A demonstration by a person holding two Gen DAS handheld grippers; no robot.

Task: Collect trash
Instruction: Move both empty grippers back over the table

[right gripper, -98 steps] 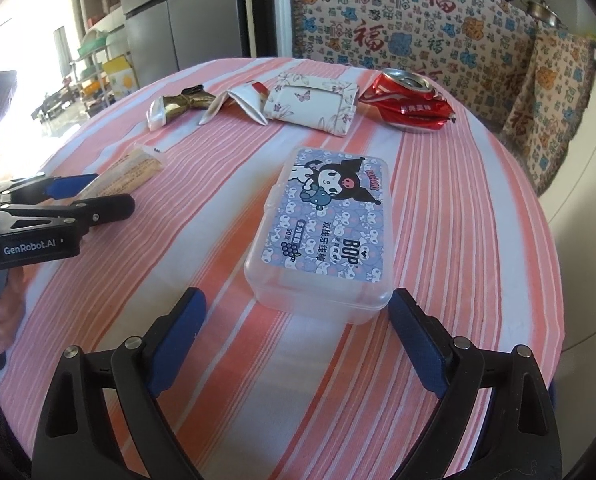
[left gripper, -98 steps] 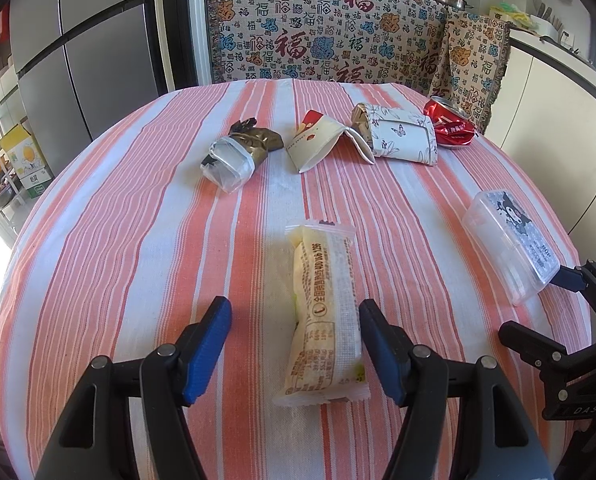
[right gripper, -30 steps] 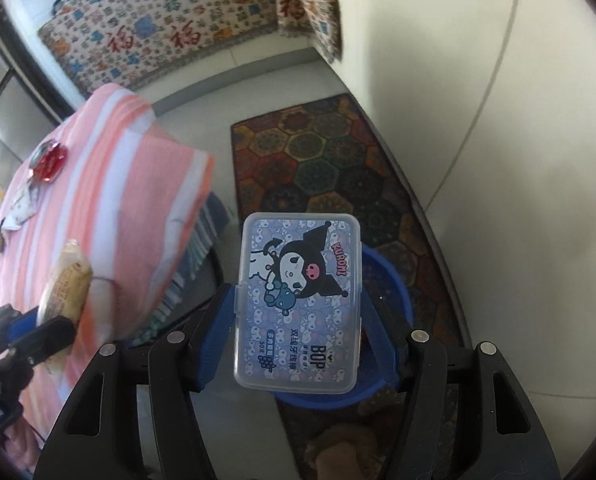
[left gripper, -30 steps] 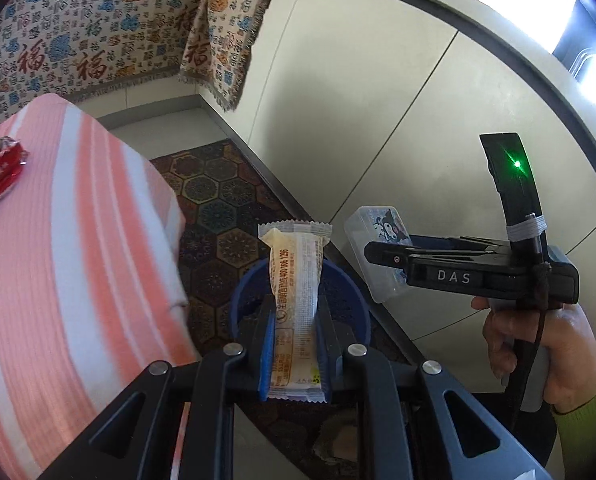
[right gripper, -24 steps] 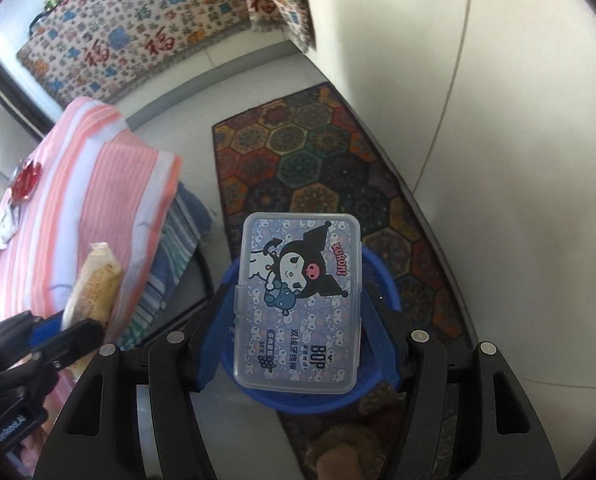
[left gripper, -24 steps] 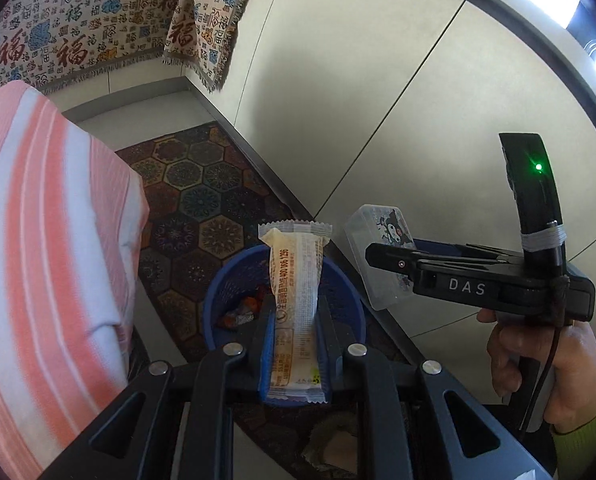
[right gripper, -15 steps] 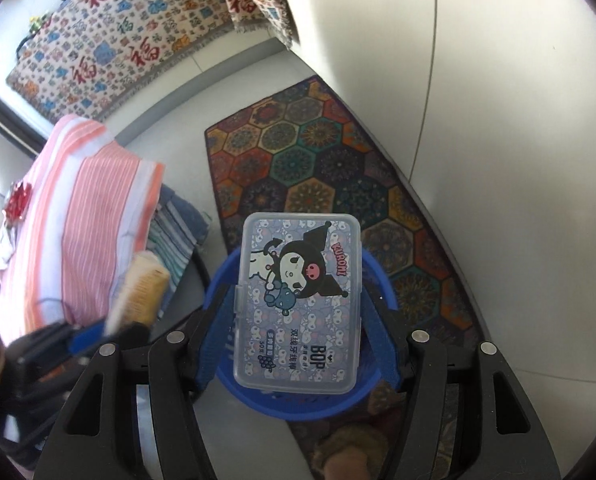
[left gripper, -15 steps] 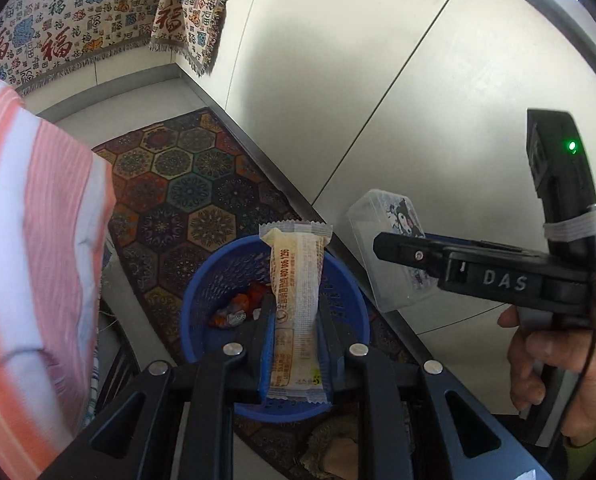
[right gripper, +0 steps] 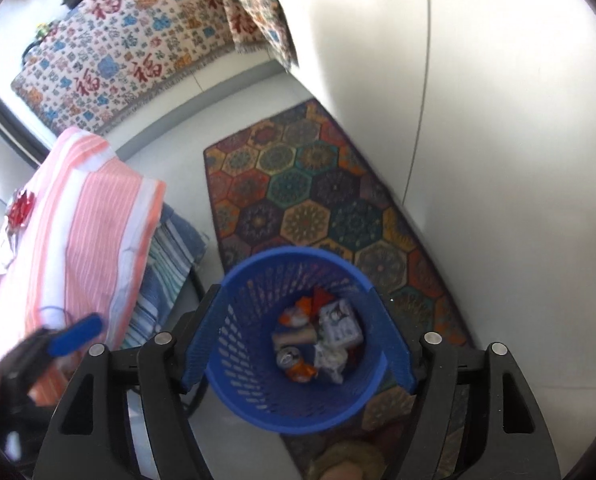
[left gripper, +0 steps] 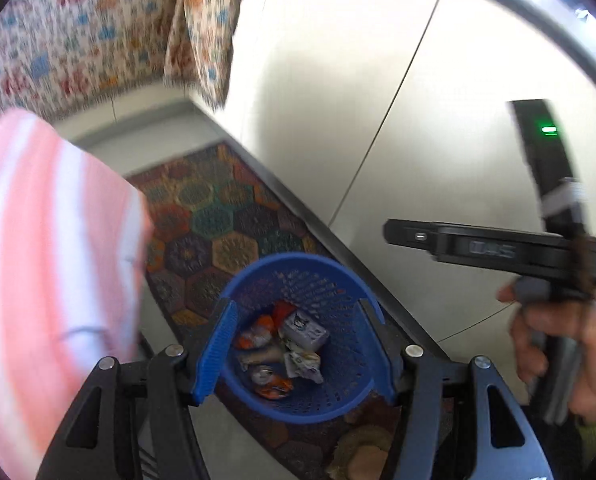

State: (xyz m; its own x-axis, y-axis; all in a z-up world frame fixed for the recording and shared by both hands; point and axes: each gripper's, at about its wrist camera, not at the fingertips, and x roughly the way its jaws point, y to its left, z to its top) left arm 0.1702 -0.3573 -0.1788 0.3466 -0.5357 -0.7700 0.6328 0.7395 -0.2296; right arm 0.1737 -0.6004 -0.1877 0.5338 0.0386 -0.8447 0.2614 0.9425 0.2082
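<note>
- The blue mesh bin (right gripper: 298,344) stands on the floor at the edge of the patterned rug (right gripper: 310,208), directly below both grippers. In the right wrist view it fills the space from centre to six o'clock.
- Inside it lies mixed trash (right gripper: 318,340): wrappers, a small printed box and a crushed can, heaped on the bottom. The individual pieces are too jumbled to name with confidence.
- The left gripper (left gripper: 298,344) has just been opening; its blue pads stand spread at nine and three o'clock of the bin mouth, with nothing between them.
- The right gripper (right gripper: 298,340) has likewise just been opening and stands wide and empty, straddling the bin rim.
- Remaining trash: a red crushed can (right gripper: 20,208) lies on the striped tablecloth (right gripper: 90,220), at about nine to ten o'clock from the right gripper and well apart from it.
- Judgement: the next pick lies back on the table. In the right wrist view the left gripper appears at eight o'clock, on the table side, so it looks nearer. The can's long axis cannot be read at this range.
</note>
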